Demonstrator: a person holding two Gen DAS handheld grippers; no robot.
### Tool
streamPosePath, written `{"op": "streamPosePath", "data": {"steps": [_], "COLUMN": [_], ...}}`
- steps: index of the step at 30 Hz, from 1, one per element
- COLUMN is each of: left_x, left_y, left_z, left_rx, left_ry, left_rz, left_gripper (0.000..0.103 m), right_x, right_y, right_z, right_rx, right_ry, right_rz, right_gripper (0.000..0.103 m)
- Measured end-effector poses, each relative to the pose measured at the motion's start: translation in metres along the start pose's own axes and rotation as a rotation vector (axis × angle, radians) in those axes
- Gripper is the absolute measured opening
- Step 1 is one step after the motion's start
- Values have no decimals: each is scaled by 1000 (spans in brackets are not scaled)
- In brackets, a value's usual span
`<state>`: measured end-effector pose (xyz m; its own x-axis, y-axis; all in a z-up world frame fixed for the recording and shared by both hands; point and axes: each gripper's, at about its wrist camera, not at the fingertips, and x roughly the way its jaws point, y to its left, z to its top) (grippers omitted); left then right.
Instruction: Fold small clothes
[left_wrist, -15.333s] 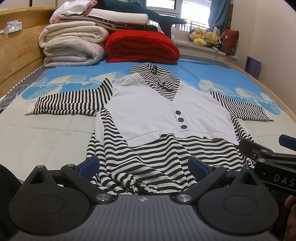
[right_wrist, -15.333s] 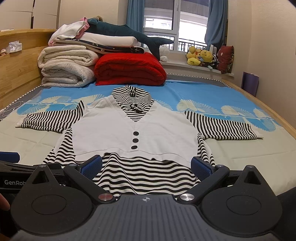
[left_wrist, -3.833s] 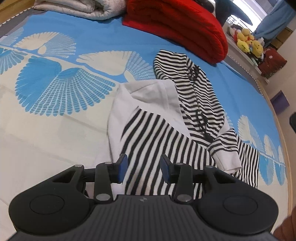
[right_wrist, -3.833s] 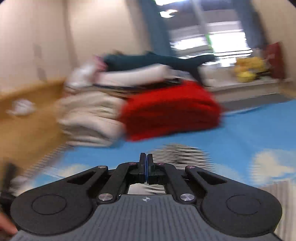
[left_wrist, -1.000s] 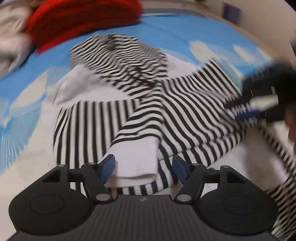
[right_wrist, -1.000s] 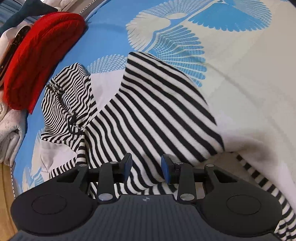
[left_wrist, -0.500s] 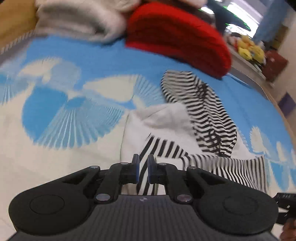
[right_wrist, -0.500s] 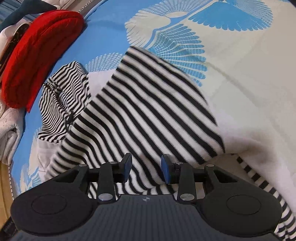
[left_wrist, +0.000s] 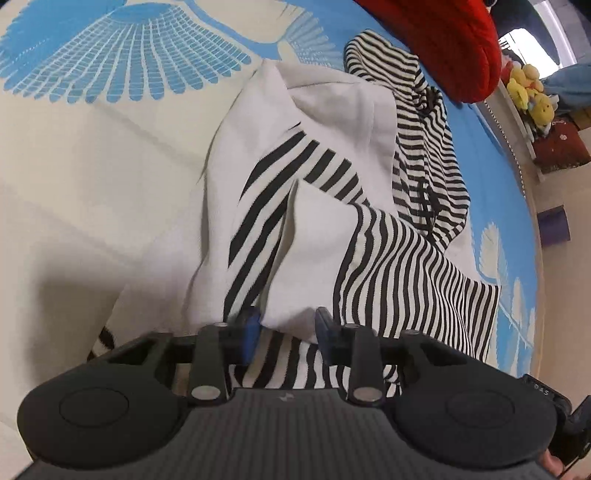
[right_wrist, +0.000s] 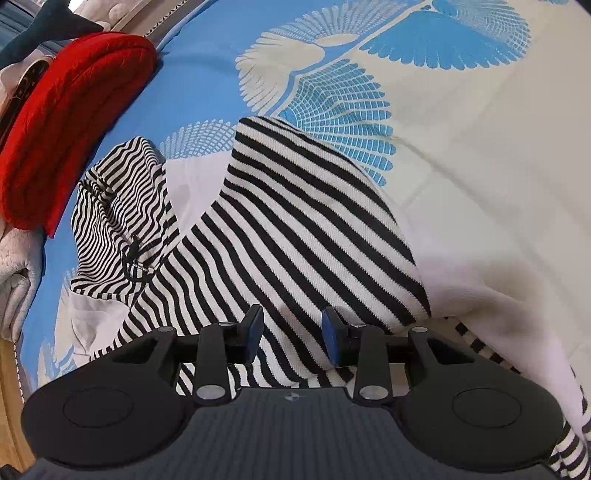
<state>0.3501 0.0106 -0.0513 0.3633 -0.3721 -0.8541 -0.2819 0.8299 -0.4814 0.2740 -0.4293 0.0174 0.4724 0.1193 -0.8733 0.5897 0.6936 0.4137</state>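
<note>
Two grippers over a striped top (left_wrist: 388, 258) on the bed sheet (left_wrist: 92, 177), left gripper (left_wrist: 286, 332) jaws opening around a white fold, right gripper (right_wrist: 291, 328) spread over a striped sleeve (right_wrist: 314, 229), not pinching.

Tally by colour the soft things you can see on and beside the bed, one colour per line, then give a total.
Black-and-white striped top: 1
Red blanket: 1
Yellow plush toy: 1
Dark red cushion: 1
Pale grey blanket: 1
Total: 5
</note>
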Motion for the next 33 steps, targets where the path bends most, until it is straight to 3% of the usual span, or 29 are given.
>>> {"op": "streamPosePath", "data": {"steps": [1,5,8,11,14,16,19,21,23,27,30,33], "left_x": [-4,-45,-61,-58,-74,-78,-58,-32,-9,-8,-16,1], "left_y": [-3,-21,-24,-16,-37,-50,-55,-43,-29,-37,-53,-43], "left_z": [0,-4,-16,-21,-19,-18,-20,-19,-18,-14,-15,-15], "left_rx": [11,31,35,18,177,256,293,199,125,137,211,163], "left_ry": [-23,-113,-140,-122,-259,-300,-198,-70,19,-35,-112,-50], "left_rz": [19,-23,33,149,233,193,106,64,94,148,174,182], "left_gripper": [4,4,4,5,6,9,11,11,11,12,33,36], "right_x": [-1,-3,0,3,4,1,-4,-3,6,9,-4,0], "right_y": [0,-1,-5,-14,-19,-19,-13,-9,-12,-13,-2,1], "right_z": [0,1,1,2,3,3,2,0,-1,-3,-1,0], "right_rx": [-2,-2,19,42,52,48,22,-1,2,8,-62,-106], "right_ry": [-4,-13,2,4,0,-10,-42,-41,-2,4,-61,-36], "right_rz": [1,11,10,-41,-81,-91,-79,-66,-67,-88,-53,-28], "right_gripper": [36,36,36,36,36,36,36,36,36,36,40,51]}}
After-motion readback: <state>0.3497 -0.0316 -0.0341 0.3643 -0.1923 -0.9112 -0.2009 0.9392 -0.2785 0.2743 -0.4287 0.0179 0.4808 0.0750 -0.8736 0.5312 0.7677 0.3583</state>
